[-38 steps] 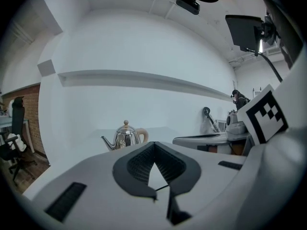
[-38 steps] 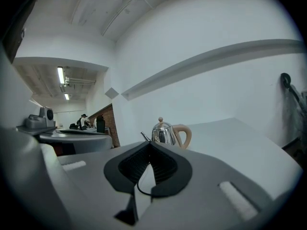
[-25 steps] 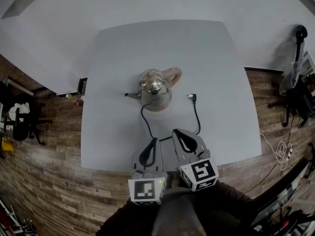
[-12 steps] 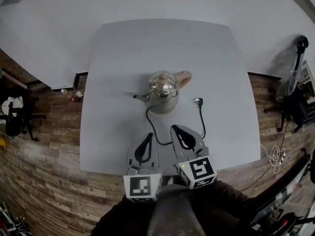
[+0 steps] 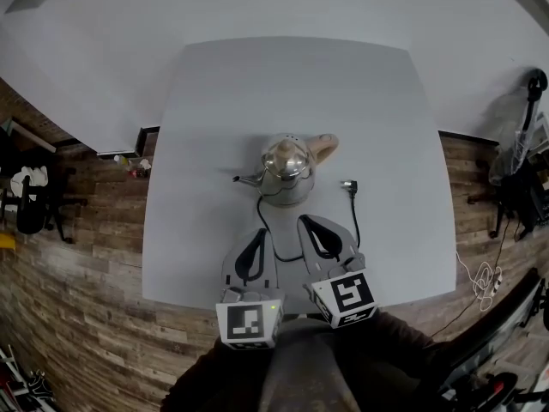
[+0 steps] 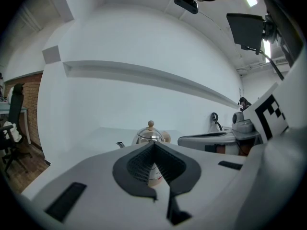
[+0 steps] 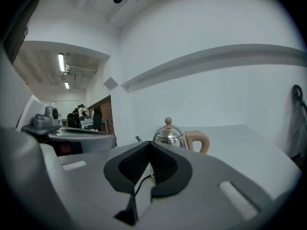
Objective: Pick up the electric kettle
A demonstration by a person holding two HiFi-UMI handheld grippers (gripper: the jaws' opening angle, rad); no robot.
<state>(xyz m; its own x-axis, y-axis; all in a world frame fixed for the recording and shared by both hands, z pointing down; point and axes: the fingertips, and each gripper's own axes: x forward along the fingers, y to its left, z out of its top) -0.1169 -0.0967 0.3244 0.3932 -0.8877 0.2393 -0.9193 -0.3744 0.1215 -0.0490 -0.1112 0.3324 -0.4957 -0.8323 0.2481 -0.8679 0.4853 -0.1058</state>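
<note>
**A:** Head view first. What does the electric kettle [image 5: 287,168] look like?

**B:** It has a shiny steel body with a domed lid and a pale knob on top. The thin spout points to 9 o'clock and the beige handle [image 5: 323,145] sticks out toward 2 o'clock. It stands upright near the middle of the white table [image 5: 214,93].

**A:** And the claws?

**B:** The left gripper [image 5: 260,240] and right gripper [image 5: 310,233] sit side by side at the kettle's 6 o'clock, apart from it. Both are pressed together and hold nothing.

**A:** What lies between them and the kettle?

**B:** A black cord [image 5: 355,221]. It leaves the base, loops down past the claw tips and runs up to a plug [image 5: 346,184] at the kettle's 3 o'clock. Off the table at 9 o'clock, an office chair [image 5: 30,200] stands on wooden flooring.

**A:** Left gripper view?

**B:** The dark pads [image 6: 139,164] meet at their tips with no gap. The kettle [image 6: 150,135] rises just behind them at 12 o'clock, knob uppermost. The other gripper's grey body [image 6: 211,139] is at 3 o'clock.

**A:** Right gripper view?

**B:** The jaws are closed too. The kettle [image 7: 170,135] is at 12 o'clock, slightly toward 1, and its handle [image 7: 199,140] is on the right. The cord [image 7: 140,186] shows on the table below the pads.
</note>
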